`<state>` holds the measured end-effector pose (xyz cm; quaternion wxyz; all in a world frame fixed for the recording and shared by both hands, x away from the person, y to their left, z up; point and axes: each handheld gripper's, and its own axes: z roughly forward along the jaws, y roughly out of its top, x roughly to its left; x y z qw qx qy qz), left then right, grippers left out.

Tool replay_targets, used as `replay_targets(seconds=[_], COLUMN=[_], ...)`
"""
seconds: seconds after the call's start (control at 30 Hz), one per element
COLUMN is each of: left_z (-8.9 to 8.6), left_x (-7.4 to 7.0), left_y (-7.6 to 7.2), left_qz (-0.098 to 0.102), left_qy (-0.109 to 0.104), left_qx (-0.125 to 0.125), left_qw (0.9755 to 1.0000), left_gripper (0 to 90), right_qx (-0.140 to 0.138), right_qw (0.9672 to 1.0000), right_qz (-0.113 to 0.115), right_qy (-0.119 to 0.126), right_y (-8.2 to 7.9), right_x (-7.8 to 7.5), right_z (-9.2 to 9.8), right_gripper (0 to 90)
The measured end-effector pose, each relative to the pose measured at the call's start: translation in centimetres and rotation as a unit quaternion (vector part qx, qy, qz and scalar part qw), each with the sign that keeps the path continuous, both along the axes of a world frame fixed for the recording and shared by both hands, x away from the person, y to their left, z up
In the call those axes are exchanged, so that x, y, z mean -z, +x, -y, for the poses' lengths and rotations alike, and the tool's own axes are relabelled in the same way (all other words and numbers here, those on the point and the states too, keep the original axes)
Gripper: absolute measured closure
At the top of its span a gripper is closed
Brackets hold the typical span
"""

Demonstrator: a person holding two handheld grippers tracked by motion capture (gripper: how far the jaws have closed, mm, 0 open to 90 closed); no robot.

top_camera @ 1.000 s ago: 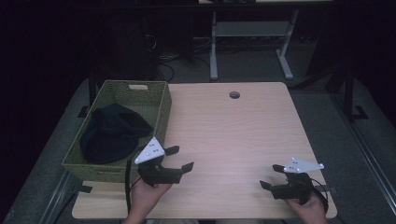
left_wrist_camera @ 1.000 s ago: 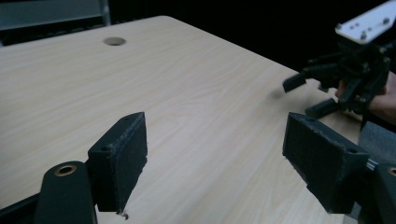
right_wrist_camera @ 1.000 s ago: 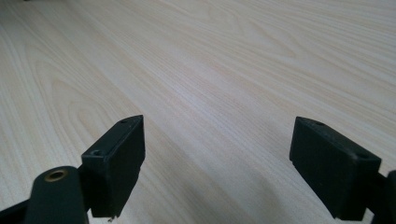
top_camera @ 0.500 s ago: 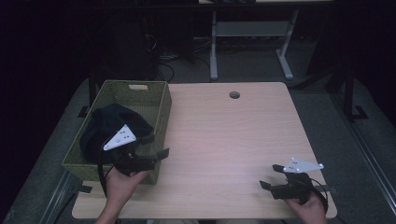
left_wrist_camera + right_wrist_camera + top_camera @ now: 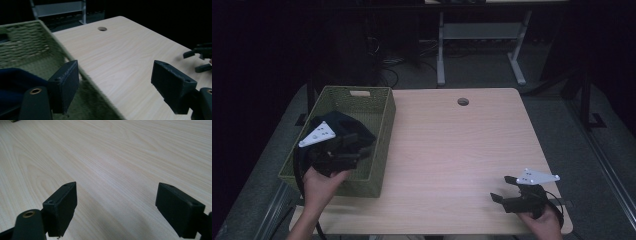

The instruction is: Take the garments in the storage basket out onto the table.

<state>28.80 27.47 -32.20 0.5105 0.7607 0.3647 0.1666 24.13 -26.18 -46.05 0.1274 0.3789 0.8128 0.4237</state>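
The left gripper (image 5: 364, 146) hangs over the near right part of the basket (image 5: 384, 127) with its jaws spread wide and nothing between them. In the left gripper view one jaw sits above the basket floor and the other out over the table (image 5: 120, 57), so the green rim runs right under the gap. The dark cloth (image 5: 15, 82) lies just behind and to the left of the jaws, heaped in the basket, not touched as far as I can tell.

The risk I'd guess at: dropping straight down from here would bring the jaws onto the rim, or close them on wicker instead of cloth, and tip or drag the basket.

The hand (image 5: 319, 182) grips from below, forearm coming up from the near edge, grey plate tilted up to the left.

The right gripper (image 5: 504, 190) rests low over bare table well off to the right, also wide open and empty
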Motion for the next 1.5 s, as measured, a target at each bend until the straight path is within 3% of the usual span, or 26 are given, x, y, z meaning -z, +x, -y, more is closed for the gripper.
replay_targets(seconds=[0.3, 0.83, 1.23, 1.5], left_z=[-2.7, -7.0, -9.3, -10.1], left_x=[-0.8, 0.5, 1.4, 2.2], left_y=[1.4, 4.8, 6.4, 7.3], left_qz=[-0.001, -0.04, -0.071, -0.098], left_qy=[0.019, 0.006, -0.001, -0.003], left_qx=[-0.032, -0.065, -0.089, -0.109], left_qw=[0.9993, 0.9971, 0.9935, 0.9892], left_gripper=[22.1, 22.1, 21.9, 21.8], right_qx=[0.002, 0.001, -0.002, -0.005], right_qw=[0.9999, 0.9999, 1.0, 0.9999], right_qz=[-0.002, 0.0, 0.0, -0.003], right_qy=[0.012, 0.01, 0.009, 0.01], right_y=[-0.1, -0.1, -0.2, -0.2], right_x=[-0.2, -0.2, -0.2, -0.2], right_z=[0.2, 0.4, 0.3, 0.3], right_gripper=[17.1, 17.1, 17.1, 17.1])
